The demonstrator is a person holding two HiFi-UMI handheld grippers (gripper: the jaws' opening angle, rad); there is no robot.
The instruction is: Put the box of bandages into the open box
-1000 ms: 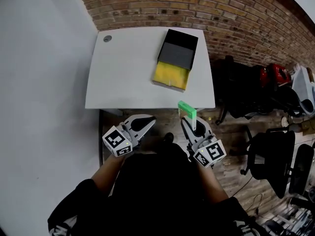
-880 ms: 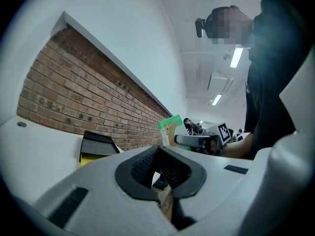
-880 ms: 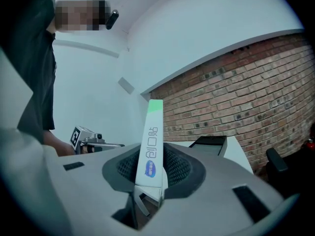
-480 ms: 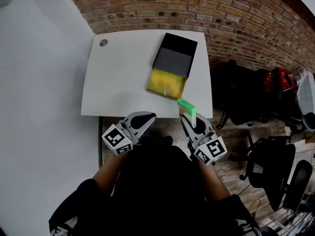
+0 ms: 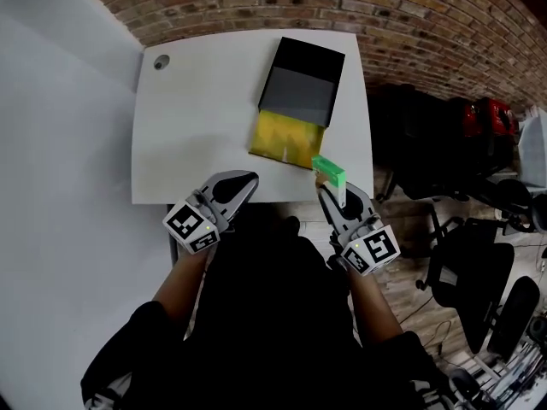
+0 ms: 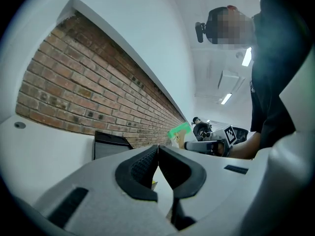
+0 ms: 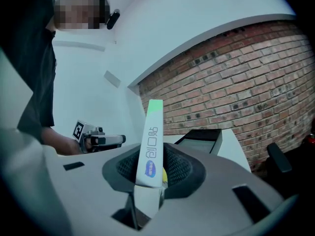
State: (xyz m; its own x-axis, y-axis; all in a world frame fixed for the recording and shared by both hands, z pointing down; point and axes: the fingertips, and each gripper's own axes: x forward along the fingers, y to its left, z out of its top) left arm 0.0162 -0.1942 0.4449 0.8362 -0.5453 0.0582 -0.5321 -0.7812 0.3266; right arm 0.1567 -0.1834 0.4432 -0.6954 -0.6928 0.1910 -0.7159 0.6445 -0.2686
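In the head view, a white tabletop point(image 5: 197, 118) stands against a brick wall point(image 5: 256, 2). On it lies the open box point(image 5: 286, 133), black outside with a yellow inside that faces the person. The left hand-held gripper point(image 5: 241, 184) hangs at the near edge of the tabletop. The right hand-held gripper point(image 5: 332, 193) is at the near right corner and holds the box of bandages point(image 5: 328, 170), whose green end stands up just beside the open box, apart from it. Dark office chairs point(image 5: 479, 263) stand on the floor to the right.

In the left gripper view, the left hand-held gripper point(image 6: 158, 150) has its jaws pressed together with nothing between them; the open box point(image 6: 110, 144) shows beyond.

In the right gripper view, the right hand-held gripper point(image 7: 151, 156) is clamped on the box of bandages point(image 7: 152, 132), which stands upright between the pads with its green end on top. The open box point(image 7: 202, 140) lies ahead.
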